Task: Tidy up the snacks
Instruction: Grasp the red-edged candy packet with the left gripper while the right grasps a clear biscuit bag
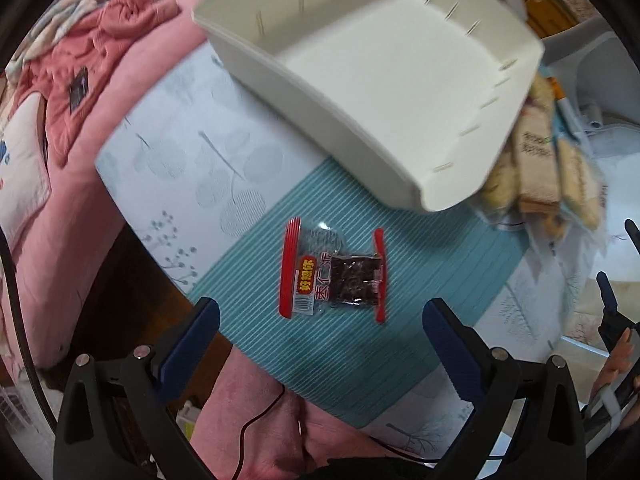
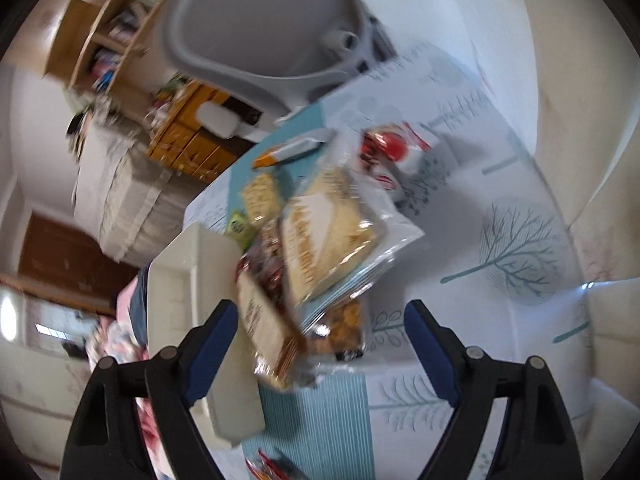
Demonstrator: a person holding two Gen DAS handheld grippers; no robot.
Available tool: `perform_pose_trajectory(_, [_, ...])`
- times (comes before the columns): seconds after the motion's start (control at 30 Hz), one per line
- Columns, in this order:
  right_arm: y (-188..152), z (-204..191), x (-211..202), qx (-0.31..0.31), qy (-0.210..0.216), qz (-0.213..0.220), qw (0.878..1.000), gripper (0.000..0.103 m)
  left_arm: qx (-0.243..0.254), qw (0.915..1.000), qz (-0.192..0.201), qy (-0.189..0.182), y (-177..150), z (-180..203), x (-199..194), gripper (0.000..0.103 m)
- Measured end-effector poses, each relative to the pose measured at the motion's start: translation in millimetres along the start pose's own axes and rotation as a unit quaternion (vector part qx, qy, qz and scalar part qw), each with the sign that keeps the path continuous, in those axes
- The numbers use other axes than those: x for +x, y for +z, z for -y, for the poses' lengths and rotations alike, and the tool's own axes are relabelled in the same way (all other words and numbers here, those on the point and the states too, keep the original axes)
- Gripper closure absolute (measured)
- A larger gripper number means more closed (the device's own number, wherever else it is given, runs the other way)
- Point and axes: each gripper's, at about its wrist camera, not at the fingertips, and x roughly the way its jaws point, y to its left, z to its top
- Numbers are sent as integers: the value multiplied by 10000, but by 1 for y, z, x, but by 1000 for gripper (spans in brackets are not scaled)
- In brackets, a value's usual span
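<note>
Snack sorting, fingers of both grippers spread, nothing gripped.
Left gripper (image 1: 320, 320) is held above red-edged snack packet (image 1: 334, 276); right gripper (image 2: 320, 336) faces biscuit packs (image 2: 320, 240) beside white tray (image 1: 400, 92).

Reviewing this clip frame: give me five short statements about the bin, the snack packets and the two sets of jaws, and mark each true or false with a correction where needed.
1. The white bin has nothing in it. True.
2. The left gripper is clamped on the red-edged snack packet. False: its jaws stand wide open, and the packet lies on the striped teal mat ahead of them.
3. A pile of clear-wrapped snack packets lies beside the bin, ahead of the right gripper. True.
4. The right gripper is shut. False: its jaws are spread apart and hold nothing.
5. The red-edged snack packet sits inside the bin. False: it lies on the mat, outside the bin.
</note>
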Motion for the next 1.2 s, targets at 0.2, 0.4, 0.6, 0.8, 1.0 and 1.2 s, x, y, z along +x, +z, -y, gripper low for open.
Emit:
perform_pose_trajectory(0.2, [11, 28, 35, 529, 221, 71, 9983, 34, -158, 9987, -438, 205, 5, -2, 47, 2])
perform_pose_trajectory(0.4, [18, 33, 61, 661, 451, 74, 9968, 52, -316, 9964, -771, 173, 10, -3, 80, 2])
perform_pose_trajectory(0.6, [23, 21, 65, 474, 644, 175, 9966, 73, -313, 9954, -904, 105, 11, 4, 94, 6])
perform_pose_trajectory(0.8, [26, 21, 55, 336, 729, 189, 9966, 80, -311, 9967, -704, 267, 13, 8, 90, 28])
perform_pose_trajectory(1.0, [28, 17, 41, 179, 788, 200, 9965, 84, -319, 9976, -546, 282, 21, 1, 67, 79])
perform_pose_trajectory(1.2, [24, 11, 21, 83, 876, 263, 9958, 86, -445, 9966, -696, -43, 22, -4, 62, 80])
